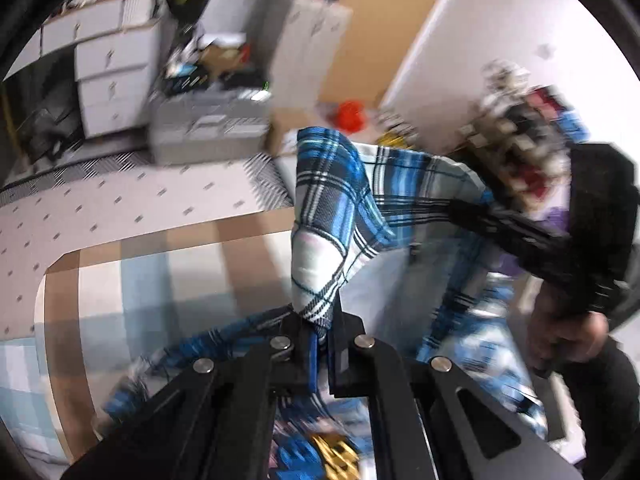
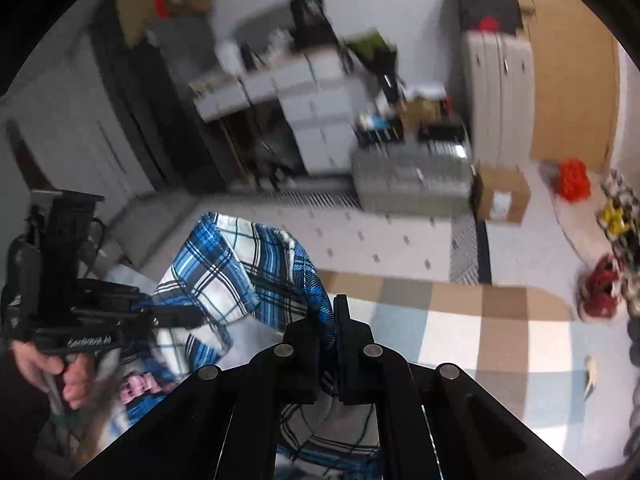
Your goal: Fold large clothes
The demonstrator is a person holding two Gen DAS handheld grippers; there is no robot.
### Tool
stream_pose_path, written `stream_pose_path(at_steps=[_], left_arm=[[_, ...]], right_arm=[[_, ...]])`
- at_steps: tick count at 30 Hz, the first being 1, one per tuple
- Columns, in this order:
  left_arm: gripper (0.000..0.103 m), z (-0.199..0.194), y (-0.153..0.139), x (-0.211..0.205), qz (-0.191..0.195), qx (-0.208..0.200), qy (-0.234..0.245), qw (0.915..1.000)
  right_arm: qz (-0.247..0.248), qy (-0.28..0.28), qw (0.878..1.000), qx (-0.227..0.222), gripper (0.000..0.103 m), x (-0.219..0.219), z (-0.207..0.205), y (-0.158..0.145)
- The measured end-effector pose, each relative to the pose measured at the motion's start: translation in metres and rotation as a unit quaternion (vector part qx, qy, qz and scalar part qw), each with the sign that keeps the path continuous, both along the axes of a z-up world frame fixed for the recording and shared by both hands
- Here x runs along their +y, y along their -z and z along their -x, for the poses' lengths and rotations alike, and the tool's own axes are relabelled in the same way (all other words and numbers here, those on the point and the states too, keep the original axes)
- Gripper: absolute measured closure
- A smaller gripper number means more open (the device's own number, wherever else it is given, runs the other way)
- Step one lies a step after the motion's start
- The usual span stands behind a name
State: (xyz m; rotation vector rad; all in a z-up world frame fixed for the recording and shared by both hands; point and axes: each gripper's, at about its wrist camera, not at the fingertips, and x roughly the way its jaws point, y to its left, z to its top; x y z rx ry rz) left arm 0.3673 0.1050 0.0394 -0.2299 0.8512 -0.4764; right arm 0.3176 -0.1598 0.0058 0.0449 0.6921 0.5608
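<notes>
A blue, white and black plaid garment (image 1: pixel 332 208) hangs lifted above a checked brown, blue and white cover (image 1: pixel 140 272). My left gripper (image 1: pixel 322 328) is shut on one bunched edge of it at the bottom of the left wrist view. At the right of that view, my right gripper (image 1: pixel 458 206) pinches another part of the same cloth, with a person's hand (image 1: pixel 568 336) on its grip. In the right wrist view, my right gripper (image 2: pixel 326 332) is shut on a blue hem of the plaid garment (image 2: pixel 224 272), and my left gripper (image 2: pixel 196 316) holds the cloth at the left. Both views are motion-blurred.
Beyond the checked cover (image 2: pixel 460 340) lies a white patterned floor mat (image 2: pixel 360 236). A grey storage box (image 2: pixel 412 184), a cardboard box (image 2: pixel 502 194), white drawers (image 1: pixel 112 76) and a red object (image 2: pixel 574 178) stand farther back. A pile of other clothes (image 2: pixel 604 292) sits at the right.
</notes>
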Motion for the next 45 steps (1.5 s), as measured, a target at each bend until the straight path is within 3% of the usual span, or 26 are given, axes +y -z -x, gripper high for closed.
stream_pose_path(at_steps=[2, 7, 10, 14, 18, 22, 24, 26, 30, 32, 34, 36, 37, 38, 40, 42, 45], left_arm=[[0.103, 0.052, -0.026, -0.003, -0.009, -0.060, 0.015, 0.9980], [0.103, 0.150, -0.045, -0.019, 0.022, -0.121, 0.042, 0.9916], [0.103, 0.176, -0.036, -0.032, 0.050, -0.113, 0.050, 0.9911], [0.103, 0.209, -0.014, -0.043, 0.079, -0.102, 0.066, 0.9894], [0.103, 0.239, 0.015, -0.057, 0.090, -0.080, 0.069, 0.9903], [0.103, 0.249, 0.049, -0.069, 0.107, -0.025, 0.077, 0.9910], [0.103, 0.249, 0.062, -0.070, 0.097, -0.015, 0.057, 0.9935], [0.103, 0.247, 0.077, -0.073, 0.096, 0.008, 0.065, 0.9932], [0.102, 0.266, 0.071, -0.077, 0.059, -0.001, 0.069, 0.9959], [0.099, 0.274, 0.064, -0.081, 0.026, -0.031, 0.084, 0.9956], [0.099, 0.280, 0.065, -0.078, 0.027, -0.035, 0.084, 0.9955], [0.097, 0.276, 0.075, -0.072, 0.041, -0.014, 0.074, 0.9963], [0.096, 0.275, 0.081, -0.070, 0.045, 0.003, 0.074, 0.9962], [0.090, 0.274, 0.089, -0.069, 0.038, 0.024, 0.073, 0.9963], [0.090, 0.272, 0.102, -0.067, 0.016, 0.057, 0.060, 0.9964], [0.090, 0.271, 0.109, -0.068, 0.018, 0.083, 0.072, 0.9938], [0.090, 0.271, 0.107, -0.063, 0.081, 0.112, 0.090, 0.9863]], right_arm=[[-0.016, -0.006, 0.999, -0.030, 0.098, -0.009, 0.040, -0.022], [-0.084, -0.011, 0.992, -0.094, 0.098, -0.032, 0.165, -0.055], [-0.107, -0.009, 0.988, -0.114, 0.098, -0.040, 0.226, -0.053], [-0.121, -0.002, 0.988, -0.100, 0.098, -0.054, 0.295, -0.026], [-0.147, 0.024, 0.988, -0.045, 0.098, -0.070, 0.328, 0.015], [-0.135, 0.051, 0.989, 0.016, 0.098, -0.073, 0.343, 0.058], [-0.114, 0.054, 0.992, 0.031, 0.097, -0.070, 0.349, 0.071], [-0.063, 0.050, 0.994, 0.071, 0.097, -0.061, 0.348, 0.084], [-0.051, 0.047, 0.993, 0.092, 0.092, -0.065, 0.361, 0.081], [-0.062, 0.044, 0.992, 0.102, 0.088, -0.072, 0.375, 0.082], [-0.059, 0.040, 0.992, 0.106, 0.086, -0.076, 0.386, 0.078], [-0.056, 0.027, 0.993, 0.099, 0.084, -0.077, 0.399, 0.073], [-0.052, 0.023, 0.994, 0.090, 0.077, -0.077, 0.404, 0.069], [-0.044, 0.021, 0.995, 0.089, 0.052, -0.077, 0.407, 0.066], [-0.052, 0.030, 0.994, 0.093, 0.003, -0.084, 0.415, 0.064], [-0.083, 0.038, 0.991, 0.096, 0.003, -0.095, 0.418, 0.059], [-0.146, 0.061, 0.984, 0.086, 0.003, -0.110, 0.421, 0.040]])
